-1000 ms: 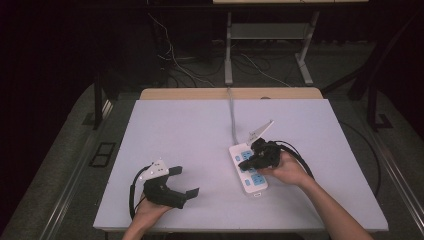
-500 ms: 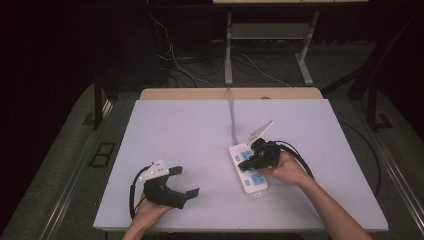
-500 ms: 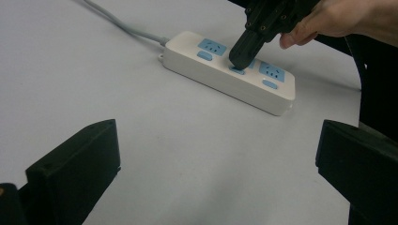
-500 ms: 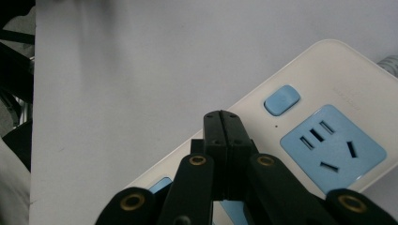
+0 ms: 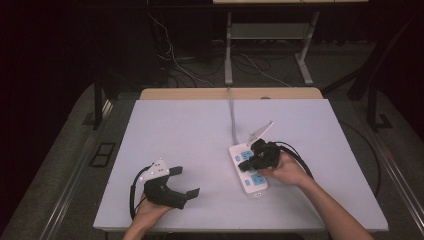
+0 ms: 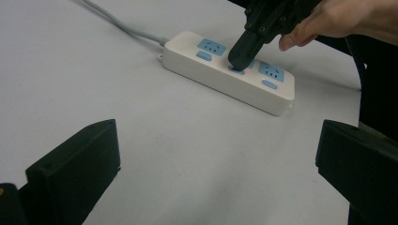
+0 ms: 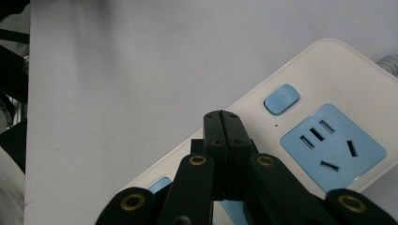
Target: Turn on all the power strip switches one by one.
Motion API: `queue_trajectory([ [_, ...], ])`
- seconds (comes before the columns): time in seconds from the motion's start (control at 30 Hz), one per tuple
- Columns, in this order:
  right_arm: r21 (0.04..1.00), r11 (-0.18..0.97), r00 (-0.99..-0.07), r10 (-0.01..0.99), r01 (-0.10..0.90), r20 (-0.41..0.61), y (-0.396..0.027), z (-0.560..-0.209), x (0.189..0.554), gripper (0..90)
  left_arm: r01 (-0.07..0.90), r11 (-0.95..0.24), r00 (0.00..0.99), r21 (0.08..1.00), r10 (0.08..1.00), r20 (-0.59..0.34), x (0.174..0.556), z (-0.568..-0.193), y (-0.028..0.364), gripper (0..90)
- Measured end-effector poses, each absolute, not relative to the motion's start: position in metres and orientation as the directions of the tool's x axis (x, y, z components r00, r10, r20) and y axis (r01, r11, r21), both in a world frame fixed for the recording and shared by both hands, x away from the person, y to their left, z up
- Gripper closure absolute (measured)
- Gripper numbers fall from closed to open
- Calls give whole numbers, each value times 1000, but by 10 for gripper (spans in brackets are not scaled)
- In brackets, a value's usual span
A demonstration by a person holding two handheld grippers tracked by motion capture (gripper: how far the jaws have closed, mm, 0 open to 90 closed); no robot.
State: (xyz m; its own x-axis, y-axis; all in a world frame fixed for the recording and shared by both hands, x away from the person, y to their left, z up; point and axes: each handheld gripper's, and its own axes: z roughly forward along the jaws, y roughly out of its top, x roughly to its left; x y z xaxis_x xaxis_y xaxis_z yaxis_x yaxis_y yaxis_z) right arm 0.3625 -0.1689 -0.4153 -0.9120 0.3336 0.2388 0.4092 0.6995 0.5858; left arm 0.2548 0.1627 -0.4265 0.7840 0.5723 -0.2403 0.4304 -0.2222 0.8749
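Note:
A white power strip (image 5: 255, 185) with blue sockets and blue switch buttons lies on the table, right of centre. My right gripper (image 5: 245, 166) is shut, and its closed tip rests on the middle blue button of the power strip (image 6: 206, 61). In the right gripper view the two jaws meet at the right gripper's tip (image 7: 221, 123) over the power strip (image 7: 328, 65), beside another blue button (image 7: 281, 98) and a blue socket (image 7: 333, 145). My left gripper (image 5: 186, 181) lies on the table at the front left, open with nothing between its jaws. In its own view the left gripper (image 6: 216, 168) faces the strip.
The strip's grey cable (image 5: 232, 115) runs to the far edge of the pale table (image 5: 190, 125). Black cables loop behind both hands. A wooden strip (image 5: 200, 93) borders the far side, and the floor beyond is dark with loose wires.

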Motion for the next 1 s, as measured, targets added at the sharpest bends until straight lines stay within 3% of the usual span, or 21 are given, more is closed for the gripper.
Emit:
queue_trajectory([
  [1.0, 587, 681, -899, 351, 437, 262, -169, -415, 365, 900, 436, -219, 783, 873, 571, -248, 257, -427, 164, 0],
])
